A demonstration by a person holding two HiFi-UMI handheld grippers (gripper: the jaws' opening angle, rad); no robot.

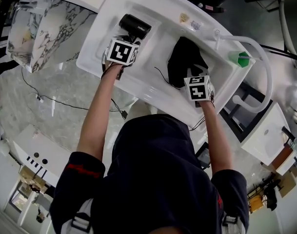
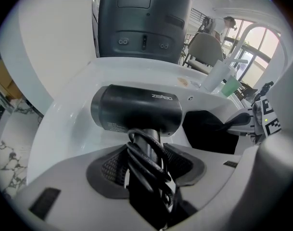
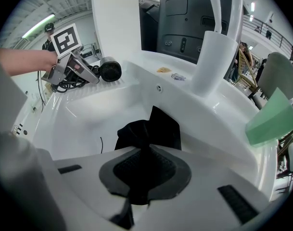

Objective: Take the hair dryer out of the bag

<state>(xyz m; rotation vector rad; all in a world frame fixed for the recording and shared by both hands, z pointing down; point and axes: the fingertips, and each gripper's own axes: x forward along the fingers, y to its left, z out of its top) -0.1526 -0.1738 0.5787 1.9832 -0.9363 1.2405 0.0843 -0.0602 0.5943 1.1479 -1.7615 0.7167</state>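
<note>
The black hair dryer (image 1: 134, 26) (image 2: 136, 110) (image 3: 109, 71) is out of the bag, over the left part of the white basin (image 1: 153, 57). My left gripper (image 1: 122, 43) (image 2: 146, 165) is shut on its handle, which has the black cord wound round it. The black cloth bag (image 1: 186, 58) (image 3: 148, 131) lies crumpled in the right part of the basin. My right gripper (image 1: 197, 84) (image 3: 145, 177) is shut on the bag's near edge, with black cloth pinched between the pads. In the right gripper view the left gripper (image 3: 71, 66) shows at the far left, holding the dryer.
A white curved faucet pipe (image 1: 258, 52) (image 3: 218, 32) arches over the basin's right end, beside a green bottle (image 1: 242, 58) (image 3: 276, 117). Small wrapped items (image 1: 187, 21) lie on the back ledge. A thin black cord (image 1: 163, 77) trails by the bag. A dark machine (image 2: 144, 18) stands behind.
</note>
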